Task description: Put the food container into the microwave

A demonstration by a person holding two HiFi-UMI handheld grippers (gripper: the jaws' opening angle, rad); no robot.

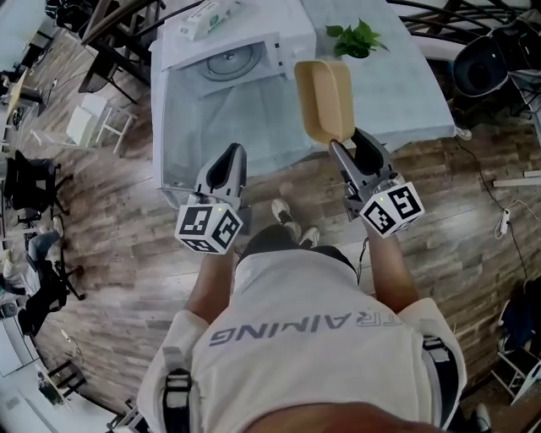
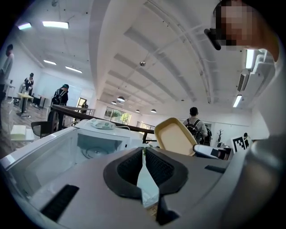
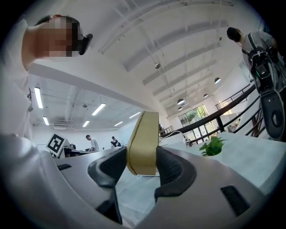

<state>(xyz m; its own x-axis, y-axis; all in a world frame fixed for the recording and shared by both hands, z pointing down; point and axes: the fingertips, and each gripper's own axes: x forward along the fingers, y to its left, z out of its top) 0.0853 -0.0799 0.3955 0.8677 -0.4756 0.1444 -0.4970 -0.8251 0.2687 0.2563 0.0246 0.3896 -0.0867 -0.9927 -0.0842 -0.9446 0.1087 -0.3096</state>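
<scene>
A beige food container stands on edge in the air, gripped at its near end by my right gripper, which is shut on it; the right gripper view shows its rim between the pads. The white microwave stands on the table just left of the container, its door swung open and the glass turntable visible inside. My left gripper hangs in front of the open door, shut and holding nothing. In the left gripper view the microwave cavity lies ahead at left and the container at right.
A flat package lies on top of the microwave. A small green plant stands on the pale tablecloth right of the container. Chairs stand on the wooden floor at left. Cables run along the floor at right.
</scene>
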